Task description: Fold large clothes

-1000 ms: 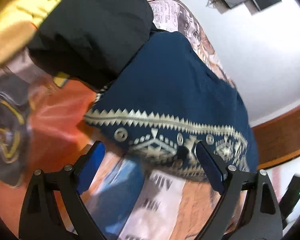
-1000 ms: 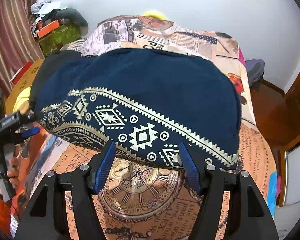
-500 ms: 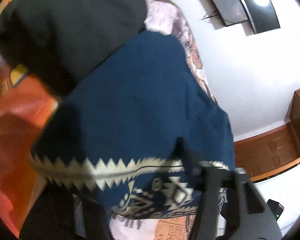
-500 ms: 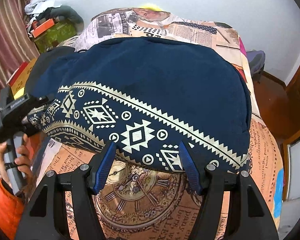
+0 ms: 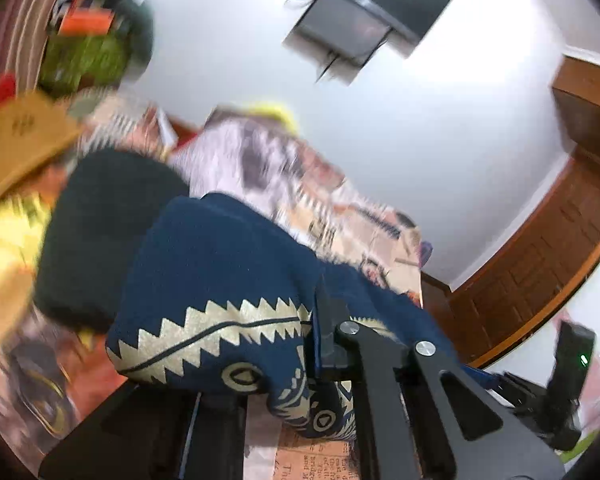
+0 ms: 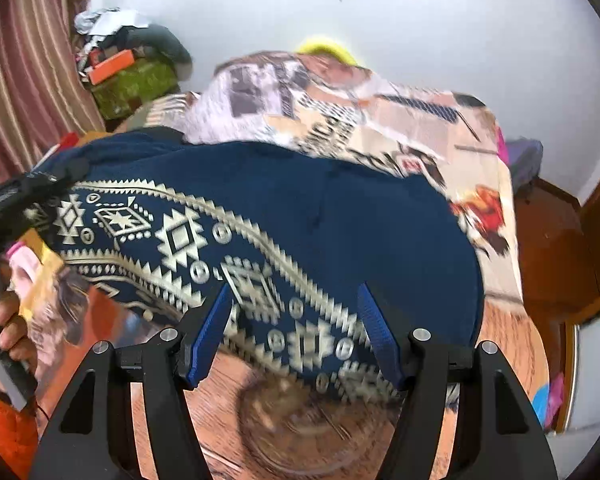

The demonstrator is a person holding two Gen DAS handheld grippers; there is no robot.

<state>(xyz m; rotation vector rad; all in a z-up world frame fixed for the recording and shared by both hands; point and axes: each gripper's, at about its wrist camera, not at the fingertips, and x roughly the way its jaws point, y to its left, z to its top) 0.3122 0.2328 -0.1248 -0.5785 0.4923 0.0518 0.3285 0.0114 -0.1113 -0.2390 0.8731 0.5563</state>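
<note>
A navy garment with a gold geometric border [image 6: 340, 220] lies folded on the patterned bedspread [image 6: 380, 120]. In the left wrist view the garment's border corner [image 5: 220, 328] drapes over my left gripper [image 5: 292, 360]; its jaws look closed on the cloth, one finger hidden under it. The left gripper also shows in the right wrist view [image 6: 28, 192] at the garment's left corner, lifting it. My right gripper [image 6: 296, 340] is open, its blue pads on either side of the garment's near border edge, not clamping it.
A black garment [image 5: 108, 232] lies beside the navy one on the left. Yellow cloth [image 5: 4, 240] and a cardboard box [image 5: 16, 140] sit further left. A pile of clutter [image 6: 132, 68] stands by the curtain. A wooden door [image 5: 540, 260] is on the right.
My left gripper moved in onto the garment's left border corner, closed on it and raised it. My right gripper moved forward so its open fingers straddle the near border edge.
</note>
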